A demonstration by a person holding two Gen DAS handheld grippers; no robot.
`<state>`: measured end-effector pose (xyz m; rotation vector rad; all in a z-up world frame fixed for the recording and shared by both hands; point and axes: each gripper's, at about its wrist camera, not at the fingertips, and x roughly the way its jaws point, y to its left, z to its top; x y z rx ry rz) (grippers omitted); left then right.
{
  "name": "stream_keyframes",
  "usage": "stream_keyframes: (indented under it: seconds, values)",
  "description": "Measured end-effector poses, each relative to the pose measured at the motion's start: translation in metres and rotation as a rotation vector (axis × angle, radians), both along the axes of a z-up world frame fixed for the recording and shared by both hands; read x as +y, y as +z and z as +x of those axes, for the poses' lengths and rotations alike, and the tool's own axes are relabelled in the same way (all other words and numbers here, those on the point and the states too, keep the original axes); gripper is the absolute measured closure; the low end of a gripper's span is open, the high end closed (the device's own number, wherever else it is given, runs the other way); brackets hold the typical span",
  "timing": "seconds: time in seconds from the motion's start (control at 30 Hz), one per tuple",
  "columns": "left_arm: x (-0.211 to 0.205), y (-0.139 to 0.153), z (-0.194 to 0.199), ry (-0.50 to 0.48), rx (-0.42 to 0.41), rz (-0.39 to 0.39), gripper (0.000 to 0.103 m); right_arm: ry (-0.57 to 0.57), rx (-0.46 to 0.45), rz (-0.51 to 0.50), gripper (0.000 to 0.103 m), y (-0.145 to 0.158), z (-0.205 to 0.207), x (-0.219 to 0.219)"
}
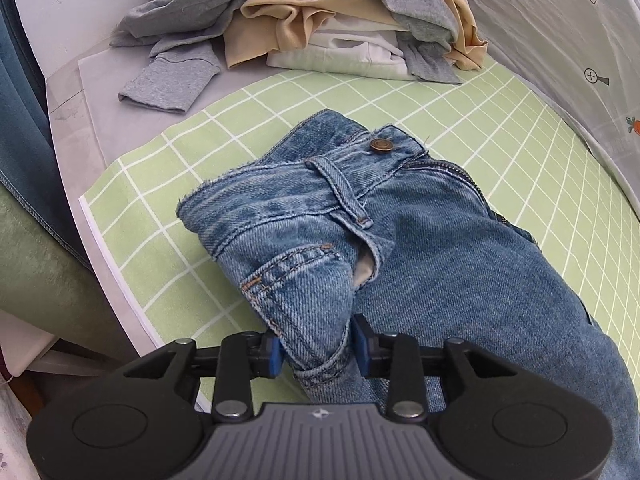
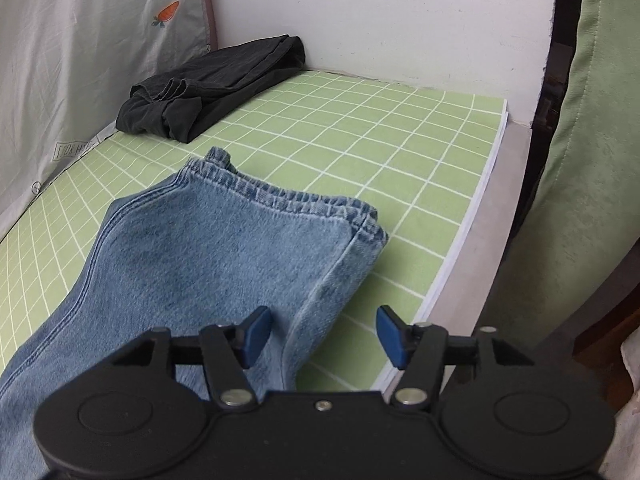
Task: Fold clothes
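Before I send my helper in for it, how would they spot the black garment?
Find the green checked mat on the table. At its far corner, by the white wall, lies the black garment, loosely folded. It is the only dark piece; the jeans nearer are light blue denim.

Faded, coarse-twill denim jeans [image 1: 420,248] with a dull metal button [image 1: 380,144]; smooth matt green mat [image 2: 360,140]; matt black plastic gripper [image 2: 320,336], blue pads [image 2: 390,336].
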<state>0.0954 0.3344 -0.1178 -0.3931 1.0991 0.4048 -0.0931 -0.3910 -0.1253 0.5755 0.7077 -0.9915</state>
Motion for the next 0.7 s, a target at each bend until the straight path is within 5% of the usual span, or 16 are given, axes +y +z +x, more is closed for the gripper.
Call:
stream_keyframes:
  seconds: [0.13,0.23,0.43,0.63,0.7]
  values:
    - [-0.004,0.001,0.0,0.024,0.007,0.009,0.065,-0.021,-0.011,0.027,0.031,-0.014,0.013,-0.031]
    - [-0.006,0.001,-0.001,0.05,0.008,0.009,0.065,0.017,-0.048,0.041,0.092,-0.01,0.029,-0.048]
    - [-0.014,-0.002,-0.003,0.081,0.001,0.015,0.062,0.076,-0.176,-0.198,0.092,0.058,0.029,-0.038]
    - [-0.028,0.005,-0.001,0.083,0.023,0.076,0.058,0.036,0.154,-0.143,0.075,0.015,0.052,-0.063]
    - [-0.031,0.012,0.0,0.082,0.018,0.097,0.056,0.041,0.19,-0.219,0.049,0.019,0.06,-0.058]
